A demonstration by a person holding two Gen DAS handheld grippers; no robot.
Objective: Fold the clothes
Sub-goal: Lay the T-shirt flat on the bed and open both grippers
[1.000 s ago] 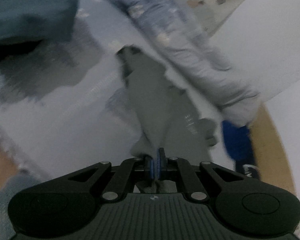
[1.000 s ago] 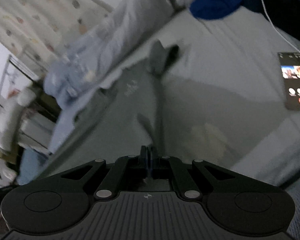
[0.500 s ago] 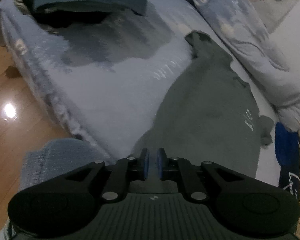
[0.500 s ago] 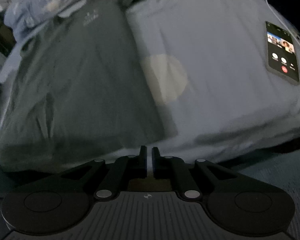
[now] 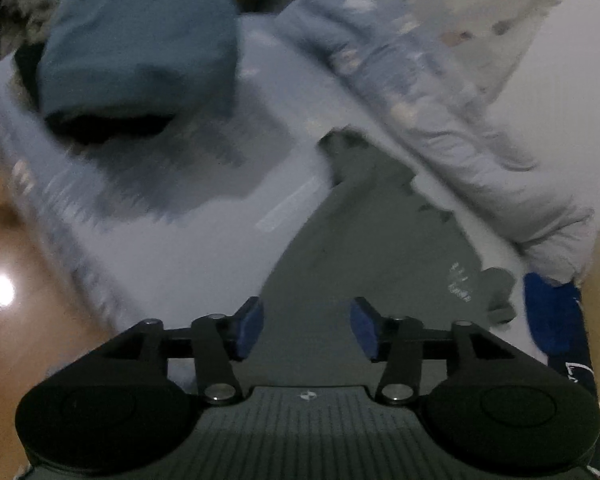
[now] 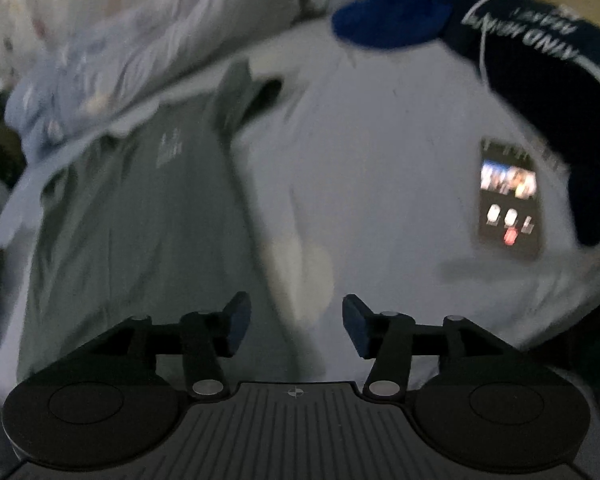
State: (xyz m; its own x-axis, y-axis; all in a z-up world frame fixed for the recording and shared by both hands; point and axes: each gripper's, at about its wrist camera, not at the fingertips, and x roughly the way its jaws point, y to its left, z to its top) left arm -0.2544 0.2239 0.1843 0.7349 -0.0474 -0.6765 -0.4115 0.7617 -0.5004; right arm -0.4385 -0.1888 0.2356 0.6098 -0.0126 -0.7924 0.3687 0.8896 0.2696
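Pale bedsheet (image 5: 204,240); flat grey T-shirt (image 5: 372,240), soft cotton.

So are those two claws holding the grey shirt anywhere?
No. The left gripper and right gripper have just been opening, empty; the grey shirt lies loose.

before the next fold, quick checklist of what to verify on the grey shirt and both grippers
1. Left gripper released: ok. Its jaws have just been opening, nothing pinched between the fingers.
2. Right gripper released: ok. It has also just been opening, with no cloth between its fingers.
3. Grey shirt spread on the bed sheet: ok, front up with its small chest print showing.
4. Shirt lying smooth: cannot tell, both views are blurred and dim.
5. Phone clear of the shirt: ok, it lies apart on the sheet, screen lit.
6. Rumpled duvet clear of the collar end: not ok, it lies right along it.
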